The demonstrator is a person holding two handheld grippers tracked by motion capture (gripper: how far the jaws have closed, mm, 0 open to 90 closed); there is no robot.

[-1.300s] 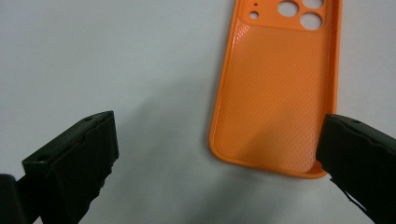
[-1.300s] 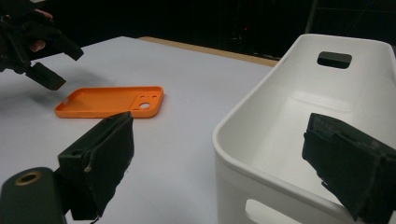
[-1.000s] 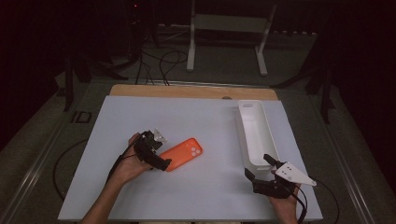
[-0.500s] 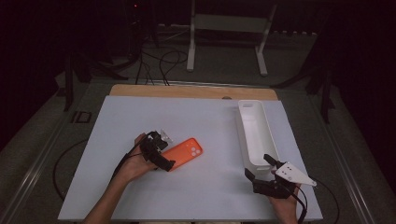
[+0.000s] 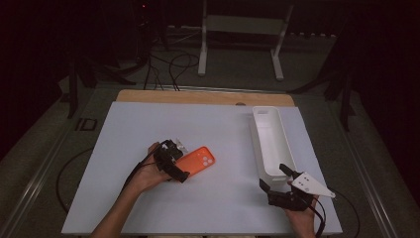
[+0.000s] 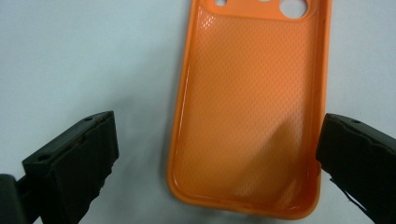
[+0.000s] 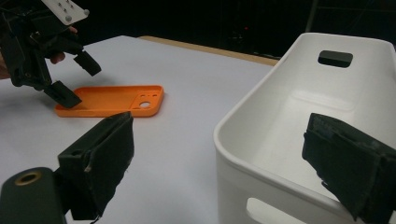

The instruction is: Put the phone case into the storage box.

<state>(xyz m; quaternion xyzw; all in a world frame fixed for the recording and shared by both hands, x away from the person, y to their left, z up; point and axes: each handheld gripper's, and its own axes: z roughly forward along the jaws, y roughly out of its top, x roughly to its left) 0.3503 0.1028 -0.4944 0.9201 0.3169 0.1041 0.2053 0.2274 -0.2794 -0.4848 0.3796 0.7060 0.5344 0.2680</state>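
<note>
Phone case (image 6: 247, 116) top edge cropped

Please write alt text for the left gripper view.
An orange phone case lies open side up on a white table, between the open jaws of the left tool, which do not touch it yet.

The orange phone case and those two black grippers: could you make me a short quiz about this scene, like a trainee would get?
1. True or false: the left gripper is already shut on the orange phone case.
2. What does the right gripper sit next to? A) a white bin B) a metal kettle C) a stack of plates
3. Fill in: the case lies with its hollow inside facing ____.

Key
1. False. In the left gripper view the jaws stand open, one on each side of the case's lower end.
2. A. The white bin lies on the table's right side, empty.
3. Up; the textured inside and the camera cutouts show.
</note>
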